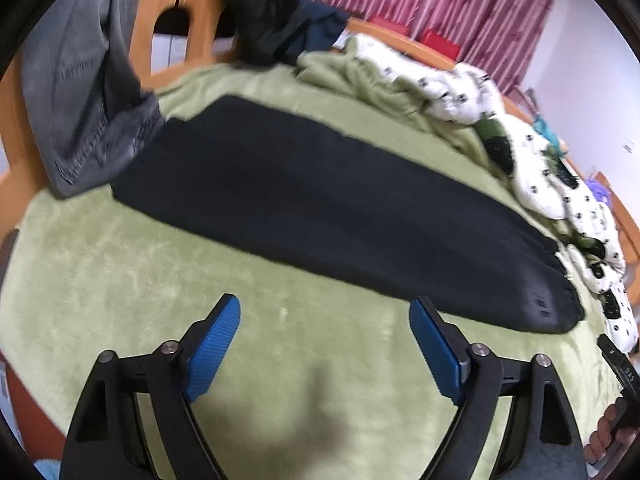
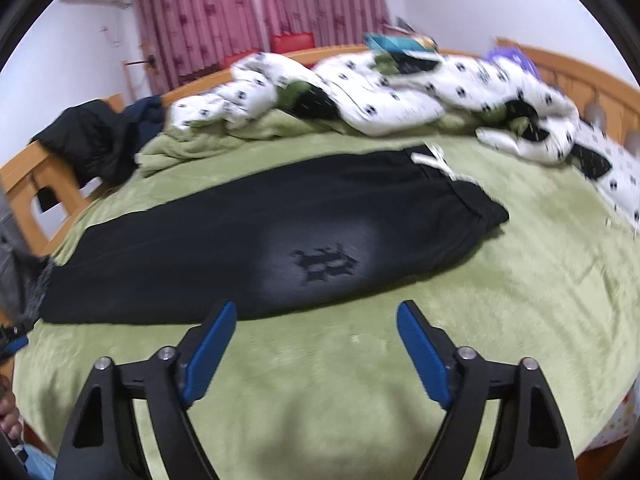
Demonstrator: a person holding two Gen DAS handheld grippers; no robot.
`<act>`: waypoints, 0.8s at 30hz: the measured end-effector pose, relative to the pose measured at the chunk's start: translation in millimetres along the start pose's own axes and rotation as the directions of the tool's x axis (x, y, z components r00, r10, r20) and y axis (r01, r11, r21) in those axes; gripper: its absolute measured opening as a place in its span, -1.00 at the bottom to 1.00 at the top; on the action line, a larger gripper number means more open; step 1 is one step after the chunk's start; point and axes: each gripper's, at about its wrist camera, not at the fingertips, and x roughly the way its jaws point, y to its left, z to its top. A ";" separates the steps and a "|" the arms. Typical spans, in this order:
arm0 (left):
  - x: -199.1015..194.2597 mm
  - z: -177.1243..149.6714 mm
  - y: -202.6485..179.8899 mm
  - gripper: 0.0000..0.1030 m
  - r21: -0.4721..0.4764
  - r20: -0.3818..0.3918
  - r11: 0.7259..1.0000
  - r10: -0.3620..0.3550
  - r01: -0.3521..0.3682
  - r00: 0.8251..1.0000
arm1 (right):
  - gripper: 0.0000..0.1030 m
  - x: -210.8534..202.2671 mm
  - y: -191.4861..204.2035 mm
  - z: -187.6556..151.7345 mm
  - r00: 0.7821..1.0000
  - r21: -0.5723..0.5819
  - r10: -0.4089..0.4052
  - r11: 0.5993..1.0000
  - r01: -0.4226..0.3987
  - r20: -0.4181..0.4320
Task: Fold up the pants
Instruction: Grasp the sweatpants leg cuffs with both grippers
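Both grippers spread, empty, above pants.
Left gripper (image 1: 324, 320) and right gripper (image 2: 316, 320): pants (image 2: 260, 232) edge at 12 o'clock; a bite may snag blanket (image 2: 340, 380).

Both of my views are smeared by motion blur. Ahead of my left tool (image 1: 324, 312), the far end of the black pants (image 1: 320, 208) slips under hanging grey cloth (image 1: 80, 92). My hand (image 1: 604, 436) is cut off at the frame's right edge.
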 end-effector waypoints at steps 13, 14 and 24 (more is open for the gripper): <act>111.5 22.7 71.5 0.21 -0.261 -0.057 0.964 -0.065 0.048 0.996 | 0.19 125.2 -69.0 2.3 0.985 0.260 0.086 0.965 -0.044 -0.151; 113.5 24.5 71.5 0.21 -0.267 -0.048 0.962 -0.069 0.053 0.996 | 0.20 130.3 -72.3 2.8 0.985 0.280 0.096 0.958 -0.053 -0.143; 110.2 65.5 65.8 -0.82 -0.222 -0.016 0.975 -0.003 0.000 1.000 | -0.62 127.7 -73.6 41.3 0.990 0.281 0.120 0.955 -0.096 -0.071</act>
